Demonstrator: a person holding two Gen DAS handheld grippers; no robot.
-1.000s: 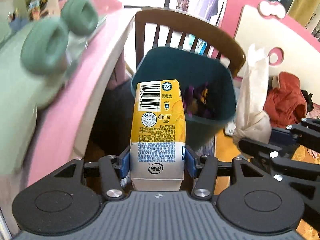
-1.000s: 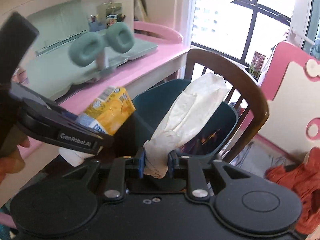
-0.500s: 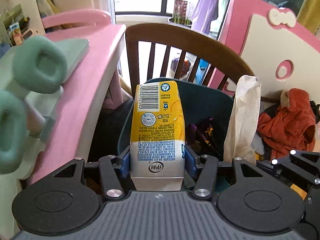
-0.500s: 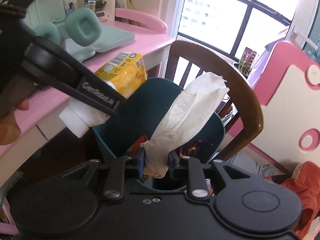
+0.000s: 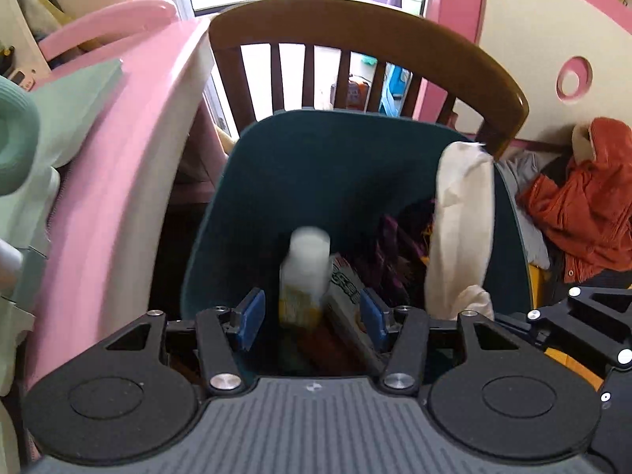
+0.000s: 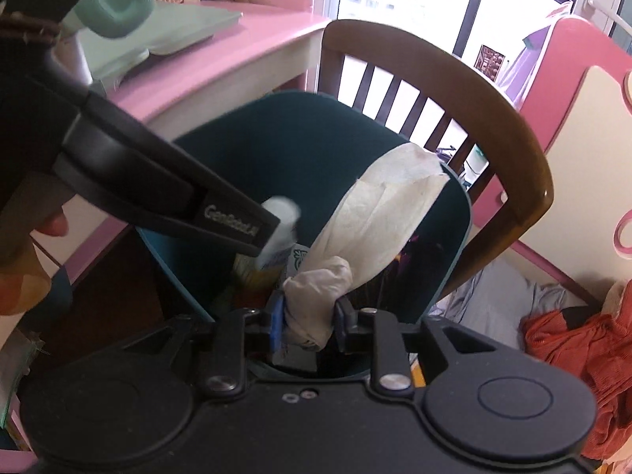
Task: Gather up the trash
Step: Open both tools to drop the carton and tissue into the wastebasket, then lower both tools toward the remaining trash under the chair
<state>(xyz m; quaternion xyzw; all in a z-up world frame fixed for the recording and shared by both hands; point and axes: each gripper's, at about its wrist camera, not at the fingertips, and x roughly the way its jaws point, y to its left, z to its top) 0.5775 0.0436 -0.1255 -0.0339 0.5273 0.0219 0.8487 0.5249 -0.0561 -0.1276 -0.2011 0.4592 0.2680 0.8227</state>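
Dropping trash into the bin (image 5: 276,166) is the step in hand, and I judge it about half done. My left tool (image 5: 312,312) stands over the bin mouth with its jaws parted and nothing between the pads; the carton (image 5: 304,272) shows as a blurred shape below them, falling base-up among the wrappers already inside. That item I count as delivered.

My right tool (image 6: 308,320) is also over the bin, and its jaws are opening around the tissue (image 6: 379,213). The wad's crumpled lower end sits between the pads, which seem to touch it on both sides, while its long upper part leans out over the far rim. I judge the tissue not yet released; it has still to fall clear.

Whether more trash waits elsewhere I cannot tell: the pink table (image 6: 245,51) at the left shows only a green board and a green padded stand, neither of which looks like waste to me.

Count, as far as both views show:
- tools: two
- bin: one, dark teal, standing before a wooden chair (image 5: 367,27)
- carton: one, in the bin
- tissue: one, in the right tool
- wrappers in the bin: several, too tangled to number
- orange garment (image 5: 584,205): one, lying to the right of the bin
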